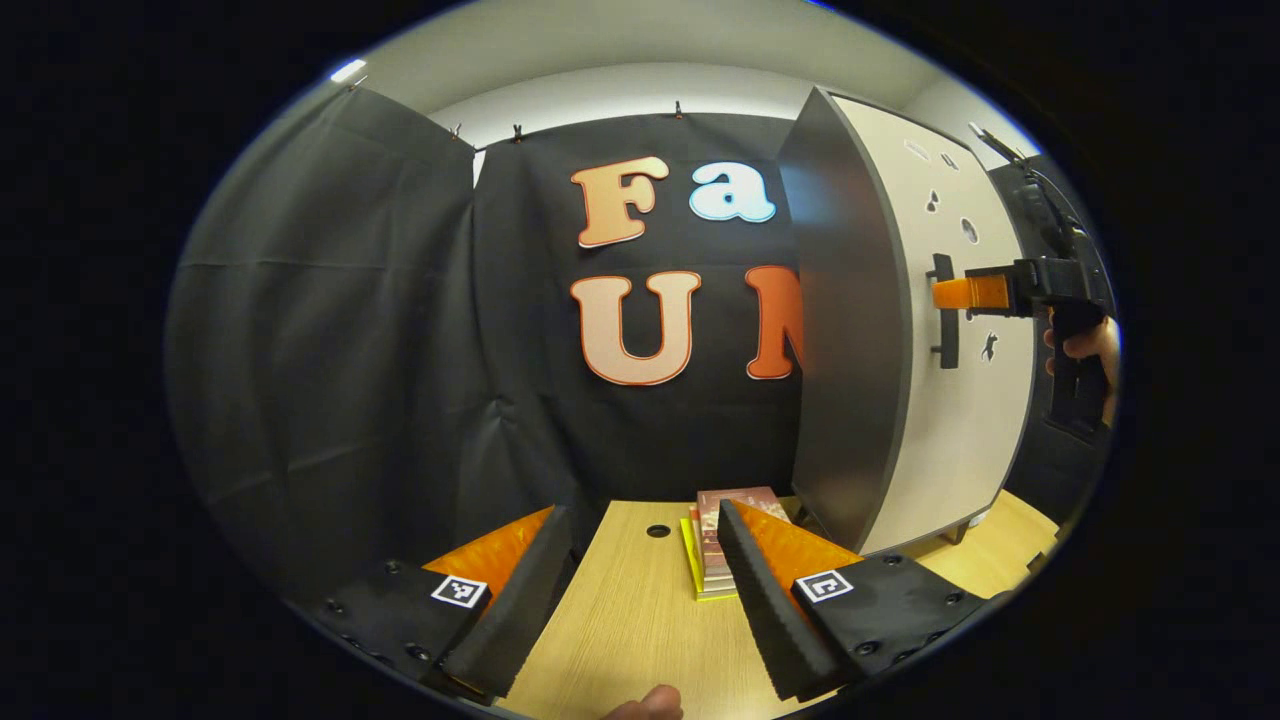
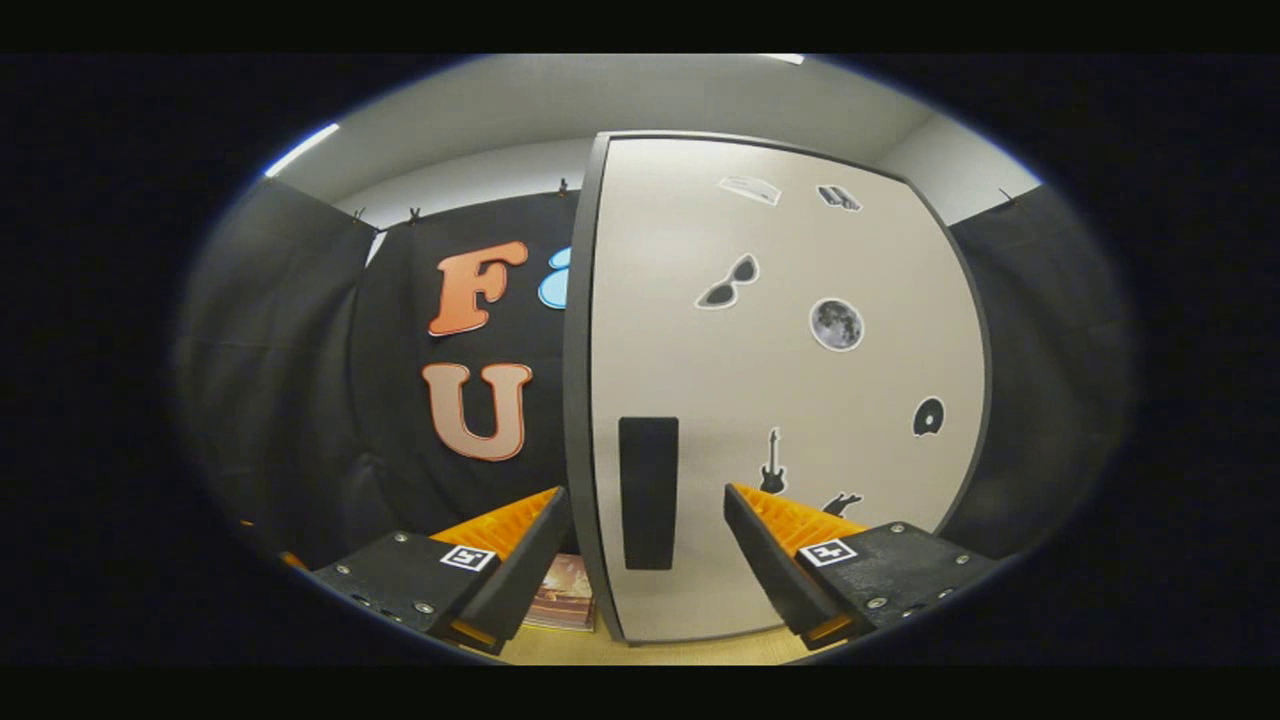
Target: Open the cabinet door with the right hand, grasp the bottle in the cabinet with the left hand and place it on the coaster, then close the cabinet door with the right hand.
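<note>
**Straight ahead of right hand-held gripper (image 2: pixel 645 555): door handle (image 2: pixel 648 492)**

At cabinet door (image 2: pixel 790 400), shut, handle upright, long axis vertical, lined up between spread, empty fingers, near but seemingly not yet gripped. Well left of cabinet, left hand-held gripper (image 1: pixel 645 590) hovering open over tabletop (image 1: pixel 630 620), beside stacked books (image 1: pixel 715 545). Bottle presumably behind door, unseen. Right gripper far nearer handle; judged next: close on it, pull

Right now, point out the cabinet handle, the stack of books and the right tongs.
cabinet handle (image 2: pixel 648 492), right gripper view, middle of the dark vertical bar.
stack of books (image 1: pixel 725 545), left gripper view, top cover.
right tongs (image 1: pixel 960 293), left gripper view, tips at the handle.
</note>
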Demonstrator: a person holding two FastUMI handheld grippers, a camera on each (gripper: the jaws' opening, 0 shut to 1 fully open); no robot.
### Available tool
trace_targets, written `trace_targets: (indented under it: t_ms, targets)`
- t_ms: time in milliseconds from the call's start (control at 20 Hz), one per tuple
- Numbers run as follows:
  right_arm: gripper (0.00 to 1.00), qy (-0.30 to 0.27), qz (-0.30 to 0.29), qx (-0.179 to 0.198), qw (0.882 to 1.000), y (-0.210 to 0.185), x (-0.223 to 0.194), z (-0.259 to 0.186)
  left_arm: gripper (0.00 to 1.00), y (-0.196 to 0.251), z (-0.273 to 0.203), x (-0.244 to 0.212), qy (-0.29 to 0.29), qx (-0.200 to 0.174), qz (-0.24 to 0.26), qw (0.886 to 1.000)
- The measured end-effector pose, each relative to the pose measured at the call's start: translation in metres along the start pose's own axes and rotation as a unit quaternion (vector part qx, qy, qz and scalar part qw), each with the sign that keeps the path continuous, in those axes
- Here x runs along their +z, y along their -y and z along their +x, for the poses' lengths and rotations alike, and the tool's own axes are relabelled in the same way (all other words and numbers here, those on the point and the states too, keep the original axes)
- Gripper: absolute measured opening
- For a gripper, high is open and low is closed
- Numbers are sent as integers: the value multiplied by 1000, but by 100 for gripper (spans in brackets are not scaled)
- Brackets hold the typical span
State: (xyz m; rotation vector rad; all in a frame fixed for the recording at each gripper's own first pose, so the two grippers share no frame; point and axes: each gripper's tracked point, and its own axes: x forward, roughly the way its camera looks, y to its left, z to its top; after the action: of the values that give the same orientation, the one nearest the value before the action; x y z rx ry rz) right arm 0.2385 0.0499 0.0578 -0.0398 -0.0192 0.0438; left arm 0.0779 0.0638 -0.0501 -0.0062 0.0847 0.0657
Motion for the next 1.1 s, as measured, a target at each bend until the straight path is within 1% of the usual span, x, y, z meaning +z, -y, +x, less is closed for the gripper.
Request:
trace_targets:
  t_ms: [100, 150, 200, 250, 300, 350, 400, 450, 600, 700, 750, 800, 900, 950, 1050, 1100]
  targets:
    - [94, -10, -11, -8, 1000, 2, -5, 12, 96, -9, 9, -5, -9, 9, 6, 1000]
    - [88, -7, -11, -9, 1000, 2, -6, 16, 96, -13, 13, -7, -10, 12, 7, 1000]
    - [84, -8, -9, -9, 1000, 2, -8, 20, 96, -17, 15, -9, -13, 15, 7, 1000]
    - [73, -13, -9, -11, 1000, 3, -12, 23, 96, -18, 17, -11, -15, 17, 6, 1000]
    - [68, -18, -9, -13, 1000, 4, -16, 24, 96, -20, 18, -11, -16, 17, 7, 1000]
    - [57, -17, -6, -11, 1000, 4, -17, 25, 96, -21, 18, -12, -16, 18, 8, 1000]
    - [51, -17, 0, -8, 1000, 2, -16, 24, 96, -21, 19, -13, -17, 18, 9, 1000]
    - [37, -16, 5, -7, 1000, 2, -16, 23, 96, -21, 17, -16, -18, 18, 11, 1000]
    - [35, -14, -4, -1, 1000, 2, -16, 19, 96, -18, 14, -18, -19, 14, 10, 1000]
    - [34, -15, 1, -3, 1000, 3, -16, 18, 96, -14, 9, -19, -18, 12, 13, 1000]
    - [29, -17, 9, -2, 1000, 4, -17, 16, 96, -13, 6, -19, -18, 11, 13, 1000]
    - [31, -18, 15, 0, 1000, 4, -17, 13, 96, -10, 1, -19, -19, 10, 13, 1000]
    - [29, -22, 12, 3, 1000, 5, -17, 8, 96, -3, -6, -18, -18, 9, 14, 1000]
    - [32, -24, 12, 5, 1000, 6, -16, 5, 96, 0, -10, -18, -17, 7, 15, 1000]
    - [27, -27, 20, 13, 999, 6, -17, -3, 96, 10, -20, -15, -15, 4, 15, 1000]
    - [27, -26, 26, 16, 999, 6, -16, -9, 97, 15, -26, -13, -14, 3, 17, 1000]
